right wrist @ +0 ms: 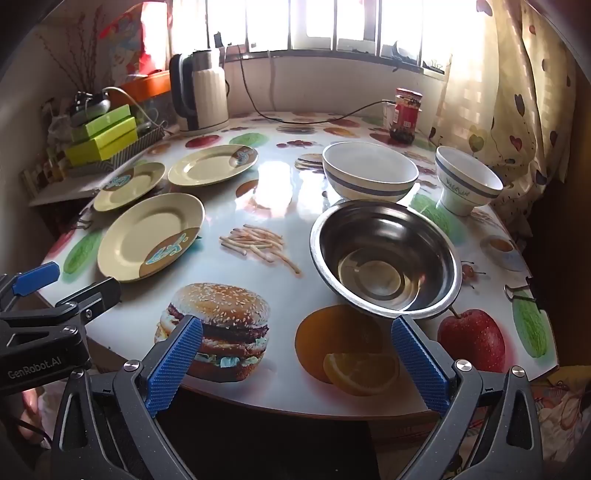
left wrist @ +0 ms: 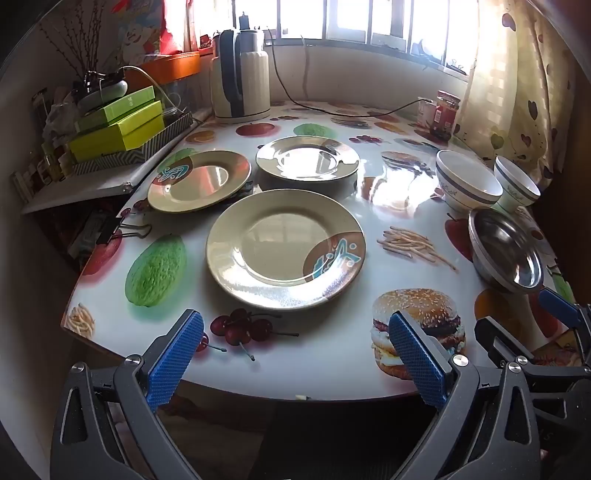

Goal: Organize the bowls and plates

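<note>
1. Counter [left wrist: 332,362] – glossy food-print cover, window [right wrist: 332,26] behind, kettle [left wrist: 240,77] and jar [right wrist: 406,114] at back.
2. Three plates [left wrist: 284,247] on the left, steel bowl [right wrist: 384,258] and two white bowls [right wrist: 369,173] on the right.
3. Left gripper [left wrist: 295,354] and right gripper [right wrist: 295,358] – fingers spread, empty, above the near edge.

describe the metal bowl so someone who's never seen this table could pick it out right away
Start at the round table with the food-print cover, on the side by the heart-patterned curtain. Three bowls cluster there; the steel bowl sits nearest the front edge, just before the larger white bowl. It alone is shiny bare metal, while its two neighbours are white with a blue band.
</note>
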`<move>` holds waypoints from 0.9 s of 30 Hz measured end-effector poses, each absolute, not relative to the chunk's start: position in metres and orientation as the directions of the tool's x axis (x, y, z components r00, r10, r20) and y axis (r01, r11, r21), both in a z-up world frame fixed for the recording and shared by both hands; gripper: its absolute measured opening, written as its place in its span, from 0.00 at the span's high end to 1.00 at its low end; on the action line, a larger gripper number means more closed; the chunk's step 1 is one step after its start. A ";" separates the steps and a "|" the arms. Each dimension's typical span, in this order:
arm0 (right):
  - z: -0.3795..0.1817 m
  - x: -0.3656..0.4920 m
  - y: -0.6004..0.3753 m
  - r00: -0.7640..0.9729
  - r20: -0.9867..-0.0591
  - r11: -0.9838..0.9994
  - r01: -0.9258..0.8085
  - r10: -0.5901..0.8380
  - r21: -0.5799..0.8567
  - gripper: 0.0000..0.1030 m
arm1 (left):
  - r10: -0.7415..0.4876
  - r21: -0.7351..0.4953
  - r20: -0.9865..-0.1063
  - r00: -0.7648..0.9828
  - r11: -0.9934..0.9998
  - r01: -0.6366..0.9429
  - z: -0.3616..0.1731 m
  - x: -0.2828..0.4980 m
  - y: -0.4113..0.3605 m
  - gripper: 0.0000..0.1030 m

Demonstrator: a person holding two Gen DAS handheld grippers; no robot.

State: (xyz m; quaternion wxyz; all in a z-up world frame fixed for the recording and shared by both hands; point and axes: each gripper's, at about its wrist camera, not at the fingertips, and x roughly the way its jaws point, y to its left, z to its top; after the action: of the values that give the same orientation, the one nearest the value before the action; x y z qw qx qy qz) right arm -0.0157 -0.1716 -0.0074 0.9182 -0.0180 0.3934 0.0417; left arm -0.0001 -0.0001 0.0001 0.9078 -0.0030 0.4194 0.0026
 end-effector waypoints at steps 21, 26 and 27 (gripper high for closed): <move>0.012 -0.007 -0.172 0.727 -0.684 0.996 -0.086 0.064 0.001 0.00 | 0.033 0.037 -0.739 0.673 0.999 -0.008 0.013 0.000 -0.001 0.02; 0.010 -0.007 -0.173 0.724 -0.686 0.996 -0.087 0.067 0.004 0.00 | 0.035 0.037 -0.740 0.672 0.999 -0.012 0.012 0.000 -0.001 0.02; 0.010 -0.007 -0.173 0.724 -0.687 0.996 -0.087 0.067 0.005 0.00 | 0.035 0.036 -0.740 0.672 0.999 -0.013 0.012 0.001 -0.001 0.02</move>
State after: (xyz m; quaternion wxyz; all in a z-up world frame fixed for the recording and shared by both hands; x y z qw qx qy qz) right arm -0.0070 -0.1730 0.0099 0.9283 -0.0137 0.3693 0.0415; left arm 0.0005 -0.0010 0.0122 0.9142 0.0139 0.4049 0.0131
